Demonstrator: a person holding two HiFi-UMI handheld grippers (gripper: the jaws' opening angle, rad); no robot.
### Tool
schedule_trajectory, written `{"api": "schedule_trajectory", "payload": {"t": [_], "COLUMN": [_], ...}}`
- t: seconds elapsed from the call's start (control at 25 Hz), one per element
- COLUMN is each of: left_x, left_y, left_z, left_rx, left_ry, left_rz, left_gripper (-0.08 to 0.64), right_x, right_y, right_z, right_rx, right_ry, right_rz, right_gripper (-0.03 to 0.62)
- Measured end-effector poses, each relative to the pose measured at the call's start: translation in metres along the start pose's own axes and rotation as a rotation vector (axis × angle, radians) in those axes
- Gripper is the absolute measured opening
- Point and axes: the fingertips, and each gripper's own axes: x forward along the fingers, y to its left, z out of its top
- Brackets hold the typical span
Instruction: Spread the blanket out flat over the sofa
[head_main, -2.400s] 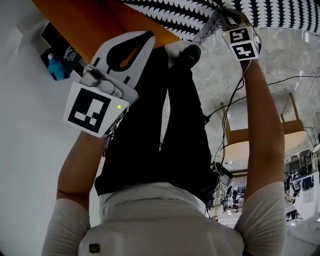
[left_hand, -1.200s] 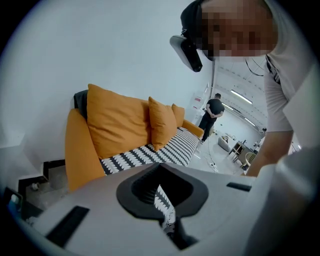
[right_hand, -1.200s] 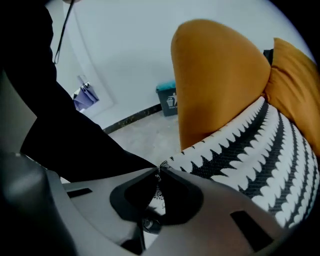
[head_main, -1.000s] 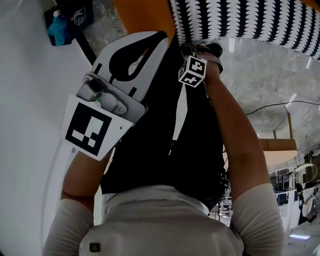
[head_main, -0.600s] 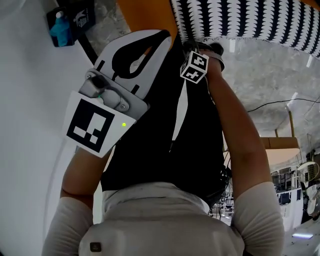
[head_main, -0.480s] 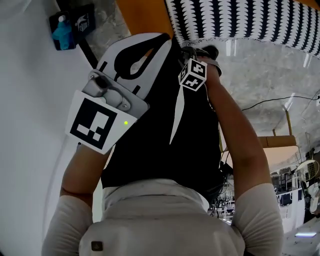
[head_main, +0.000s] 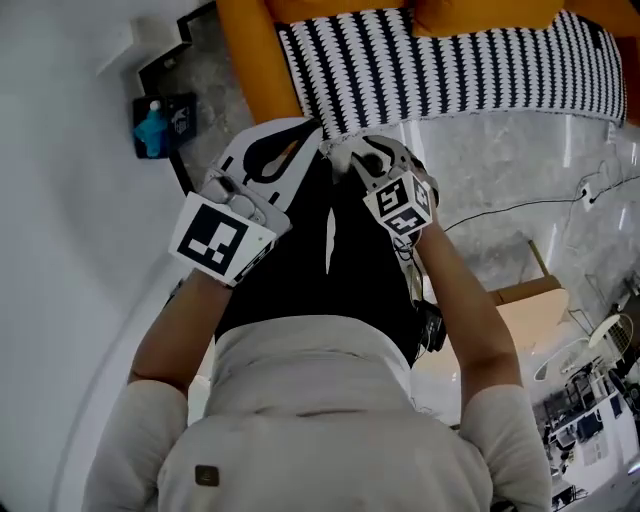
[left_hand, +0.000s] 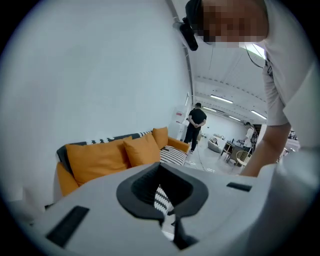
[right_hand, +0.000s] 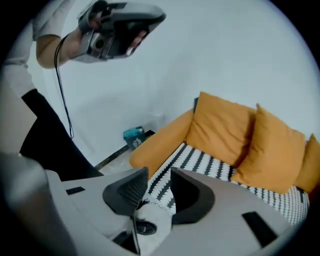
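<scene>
Your right gripper (right_hand: 159, 174) had its jaws opening, the pads pressing on nothing. Your left gripper (left_hand: 161, 166) was closed and empty. The black-and-white zigzag-striped fringed blanket (head_main: 450, 60) lay along the seat of the orange fabric sofa (head_main: 245, 50), its near corner just ahead of both grippers.

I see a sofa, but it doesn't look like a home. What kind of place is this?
Probably a big open work hall with a pretend living-room corner: an orange sofa with a striped blanket, cables on the stone floor, and desks and people far behind.
</scene>
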Motion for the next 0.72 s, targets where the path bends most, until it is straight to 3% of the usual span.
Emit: {"api": "schedule_trajectory", "payload": {"t": [0.12, 0.32, 0.56, 0.72], "left_x": [-0.030, -0.054, -0.091, -0.114], "left_y": [-0.027, -0.062, -0.110, -0.130], "left_z": [0.039, 0.110, 0.163, 0.181], "left_rx": [0.027, 0.143, 0.211, 0.204], "left_ry": [-0.017, -0.112, -0.169, -0.194], "left_rz": [-0.005, 0.012, 0.045, 0.060], "left_gripper": [0.006, 0.006, 0.006, 0.006], "right_x": [-0.083, -0.211, -0.343, -0.390], "right_y": [-0.005, -0.030, -0.016, 0.000], "right_z": [0.055, 0.141, 0.193, 0.208], "right_rx": [0.049, 0.012, -0.038, -0.050], "right_ry": [-0.100, -0.324, -0.479, -0.543], "right_rz": [-0.091, -0.250, -0.361, -0.362], "right_gripper": [0.134, 0.082, 0.040, 0.032]}}
